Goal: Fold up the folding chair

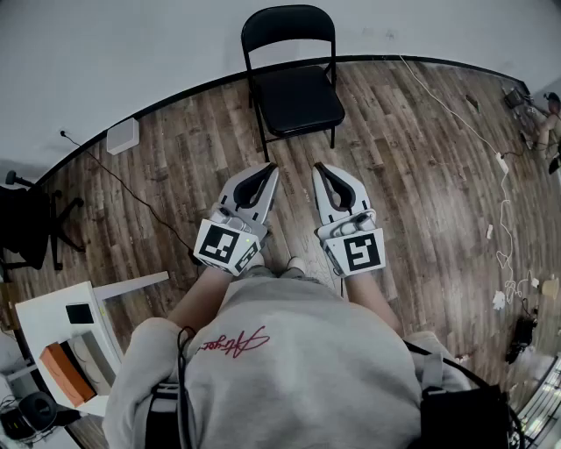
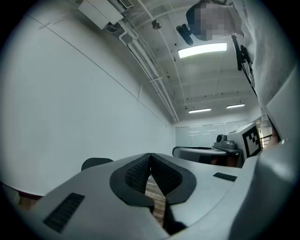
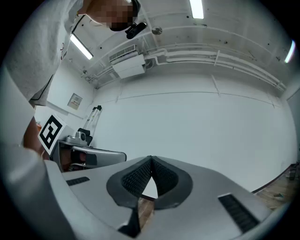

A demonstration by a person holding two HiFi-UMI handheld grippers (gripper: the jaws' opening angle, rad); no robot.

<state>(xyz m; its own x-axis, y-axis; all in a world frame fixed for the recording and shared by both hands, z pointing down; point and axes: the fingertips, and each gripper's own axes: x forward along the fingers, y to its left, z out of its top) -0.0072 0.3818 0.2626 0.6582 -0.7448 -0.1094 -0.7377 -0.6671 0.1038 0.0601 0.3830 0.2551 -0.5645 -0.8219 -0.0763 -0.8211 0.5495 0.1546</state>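
The wood-plank floor (image 1: 421, 175) is laid out ahead, and at the white wall the black folding chair (image 1: 294, 88) is seen standing open, its padded seat flat on a thin metal frame, well apart from both tools. The left hand-held gripper (image 1: 268, 168) and right hand-held gripper (image 1: 321, 168) are held level and aimed chairward, ribbed pads pressed together on nothing, likely readied for approach.

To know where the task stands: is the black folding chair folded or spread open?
Spread open: the folding chair stands on its legs by the wall, seat down flat, backrest up.
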